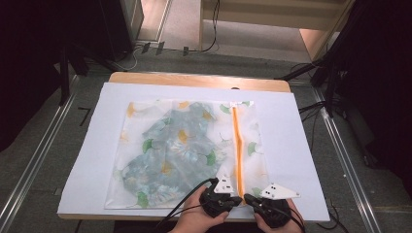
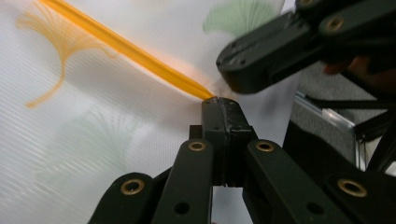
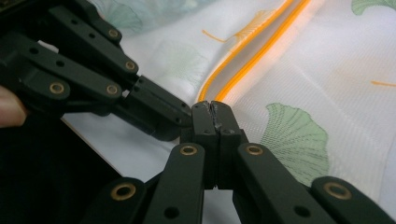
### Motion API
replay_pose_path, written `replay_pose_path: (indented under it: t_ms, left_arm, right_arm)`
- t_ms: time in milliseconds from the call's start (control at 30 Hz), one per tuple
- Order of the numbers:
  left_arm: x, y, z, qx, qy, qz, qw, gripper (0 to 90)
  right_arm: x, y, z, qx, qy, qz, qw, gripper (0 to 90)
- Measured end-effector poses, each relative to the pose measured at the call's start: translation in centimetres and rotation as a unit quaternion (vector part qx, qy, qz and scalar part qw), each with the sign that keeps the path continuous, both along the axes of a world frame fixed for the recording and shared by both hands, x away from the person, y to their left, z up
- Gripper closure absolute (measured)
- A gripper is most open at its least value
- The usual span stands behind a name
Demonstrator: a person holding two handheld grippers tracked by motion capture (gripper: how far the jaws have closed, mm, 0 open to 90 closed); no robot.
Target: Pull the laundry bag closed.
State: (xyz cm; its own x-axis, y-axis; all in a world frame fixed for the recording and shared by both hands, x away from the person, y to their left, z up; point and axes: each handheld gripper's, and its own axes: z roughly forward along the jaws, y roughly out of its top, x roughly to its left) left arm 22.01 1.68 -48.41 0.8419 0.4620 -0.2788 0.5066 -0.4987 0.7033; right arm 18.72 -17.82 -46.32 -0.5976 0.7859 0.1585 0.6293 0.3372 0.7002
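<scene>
The left gripper (image 2: 223,103) has its jaws clenched together at the near end of the orange zipper (image 2: 126,49); whether any fabric is pinched between them cannot be told. The right gripper (image 3: 210,108) is clenched the same way, its tips set at the same end of the zipper (image 3: 247,56), where the two orange edges part slightly. Seen from above, the two grippers meet tip to tip at the near edge of the table, left gripper (image 1: 237,200) and right gripper (image 1: 248,199) almost touching. The zipper runs away from them up the right side of a white mesh bag (image 1: 250,131) printed with green and orange leaves. A flowered garment (image 1: 170,155) lies inside the bag. The bag lies flat on a white sheet (image 1: 291,126) covering the wooden table (image 1: 194,78).
</scene>
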Motion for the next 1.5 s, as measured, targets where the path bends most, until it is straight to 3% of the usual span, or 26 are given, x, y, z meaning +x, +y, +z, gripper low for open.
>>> replay_pose_path:
  t_ms: [100, 167, 333, 467, 567, 633, 733, 833, 900, 1000, 1067, 1167, 1333, 1400, 1500]
  left_arm:
    - [0.1, 0.0, 0.1, 0.011, -0.002, -0.004, 0.9999, 90.0]
    - [0.1, 0.0, 0.1, 0.008, 0.001, -0.001, 1.0, 90.0]
    - [0.0, 0.0, 0.1, 0.009, -0.002, -0.002, 1.0, 90.0]
    - [0.3, 0.1, 0.0, 0.001, 0.014, -0.001, 0.9999, 90.0]
    - [0.5, 0.3, 0.0, -0.002, 0.025, 0.002, 0.9997, 90.0]
    - [0.5, 0.3, 0.0, -0.002, 0.025, 0.003, 0.9997, 90.0]
    - [0.7, 0.5, 0.1, 0.0, 0.029, 0.009, 0.9995, 90.0]
    - [0.7, 0.8, 0.2, 0.009, 0.024, 0.015, 0.9996, 90.0]
    - [0.6, 0.9, 0.2, 0.011, 0.021, 0.018, 0.9996, 90.0]
    - [0.7, 0.9, 0.3, 0.014, 0.014, 0.016, 0.9997, 90.0]
    - [0.7, 1.0, 0.3, 0.014, 0.012, 0.014, 0.9997, 90.0]
    - [0.5, 0.9, 0.3, 0.017, 0.008, 0.019, 0.9997, 90.0]
    - [0.5, 1.0, 0.3, 0.018, 0.006, 0.017, 0.9997, 90.0]
    - [0.5, 1.0, 0.3, 0.018, 0.006, 0.018, 0.9997, 90.0]
    - [0.1, 0.8, 0.4, 0.022, -0.007, 0.021, 0.9995, 90.0]
  right_arm:
    - [0.0, 0.1, 0.1, -0.003, -0.004, -0.003, 1.0, 90.0]
    - [0.1, 0.5, 0.2, -0.013, -0.01, -0.006, 0.9998, 90.0]
    - [0.9, 0.9, 0.4, -0.014, -0.012, -0.006, 0.9998, 90.0]
    - [1.3, 1.3, 0.6, -0.015, -0.014, 0.0, 0.9998, 90.0]
    - [1.4, 0.7, 0.4, 0.006, -0.015, 0.011, 0.9998, 90.0]
    - [1.5, 0.2, -0.4, 0.023, 0.008, 0.013, 0.9996, 90.0]
    - [1.4, 0.1, -0.9, 0.023, 0.006, 0.017, 0.9996, 90.0]
    - [1.7, -0.2, -1.2, 0.034, 0.015, 0.015, 0.9992, 89.3]
    - [1.8, -0.5, -1.2, 0.046, 0.034, 0.01, 0.9983, 89.6]
    - [1.6, -0.7, -1.1, 0.042, 0.046, 0.011, 0.998, 90.0]
    - [0.9, -0.8, -0.3, 0.029, 0.031, 0.024, 0.9988, 90.0]
    - [0.4, -0.8, 0.1, 0.019, 0.019, 0.022, 0.9994, 90.0]
    - [0.4, -1.0, 0.0, 0.022, 0.023, 0.015, 0.9994, 90.0]
    - [0.3, -0.7, 0.2, 0.011, 0.013, 0.02, 0.9997, 90.0]
    - [0.3, -0.6, 0.1, 0.027, 0.02, 0.011, 0.9994, 90.0]
